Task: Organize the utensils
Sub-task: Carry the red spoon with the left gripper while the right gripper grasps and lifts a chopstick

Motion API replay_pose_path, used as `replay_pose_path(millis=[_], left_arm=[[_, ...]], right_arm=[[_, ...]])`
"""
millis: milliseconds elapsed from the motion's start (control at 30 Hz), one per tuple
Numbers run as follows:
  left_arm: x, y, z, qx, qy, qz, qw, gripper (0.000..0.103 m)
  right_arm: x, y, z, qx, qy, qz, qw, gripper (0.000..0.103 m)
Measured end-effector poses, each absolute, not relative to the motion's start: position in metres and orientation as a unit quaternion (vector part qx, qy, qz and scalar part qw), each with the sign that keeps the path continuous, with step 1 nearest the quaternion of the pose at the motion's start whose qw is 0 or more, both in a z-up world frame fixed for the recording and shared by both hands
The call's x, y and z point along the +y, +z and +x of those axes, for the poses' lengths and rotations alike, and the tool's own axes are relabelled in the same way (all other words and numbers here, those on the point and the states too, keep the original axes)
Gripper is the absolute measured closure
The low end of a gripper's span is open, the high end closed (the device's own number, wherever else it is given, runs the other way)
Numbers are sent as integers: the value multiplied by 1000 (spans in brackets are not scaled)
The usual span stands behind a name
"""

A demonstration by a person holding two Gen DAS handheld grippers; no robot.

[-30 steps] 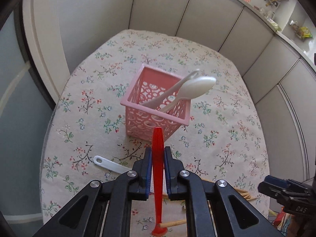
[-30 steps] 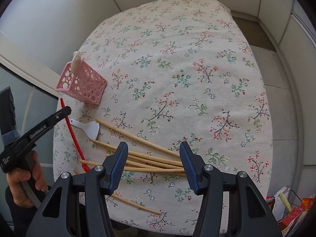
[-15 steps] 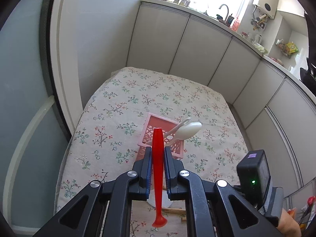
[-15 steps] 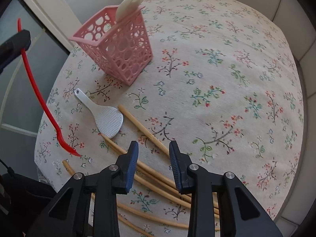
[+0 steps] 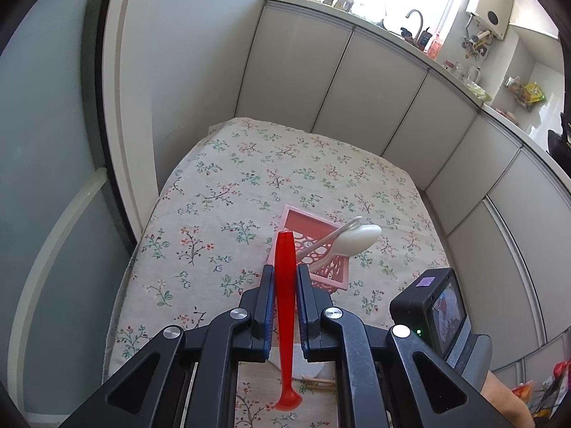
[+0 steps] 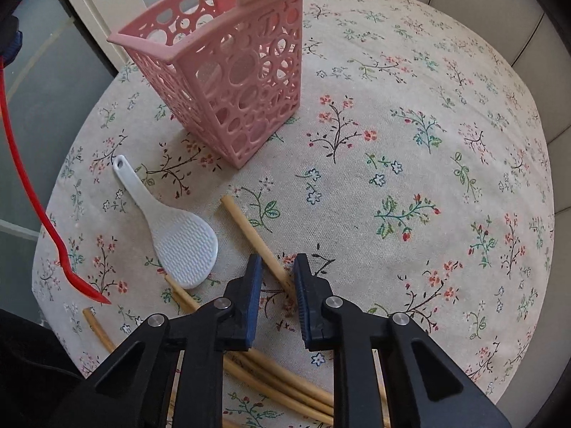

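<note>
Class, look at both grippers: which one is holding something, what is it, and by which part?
The left gripper holds the red spoon by its handle. The right gripper is open around a chopstick.

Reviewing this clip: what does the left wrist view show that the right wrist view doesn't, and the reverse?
Only the left wrist view shows the left tongs shut on the red spoon's handle, plus the kitchen counter with a faucet beyond the table.

Only the right wrist view shows the right tongs open around a wooden chopstick, more chopsticks below them, and the whole white rice paddle lying flat.

Both show the floral tablecloth, the pink basket holding white utensils, and the red spoon.
</note>
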State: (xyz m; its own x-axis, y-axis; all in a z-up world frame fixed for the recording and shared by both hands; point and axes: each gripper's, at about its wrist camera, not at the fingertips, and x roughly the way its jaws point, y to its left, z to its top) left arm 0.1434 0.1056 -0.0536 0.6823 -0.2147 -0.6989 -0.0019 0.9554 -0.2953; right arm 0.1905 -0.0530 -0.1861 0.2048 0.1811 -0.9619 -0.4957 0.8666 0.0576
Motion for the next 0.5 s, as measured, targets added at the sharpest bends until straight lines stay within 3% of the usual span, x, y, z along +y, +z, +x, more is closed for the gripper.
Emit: replay_pose_path(millis=[500], left_arm=[[96,-42,141,362,-56,-140,920,92]], right_arm=[[-131,-106,188,486,169,-23,857,93]])
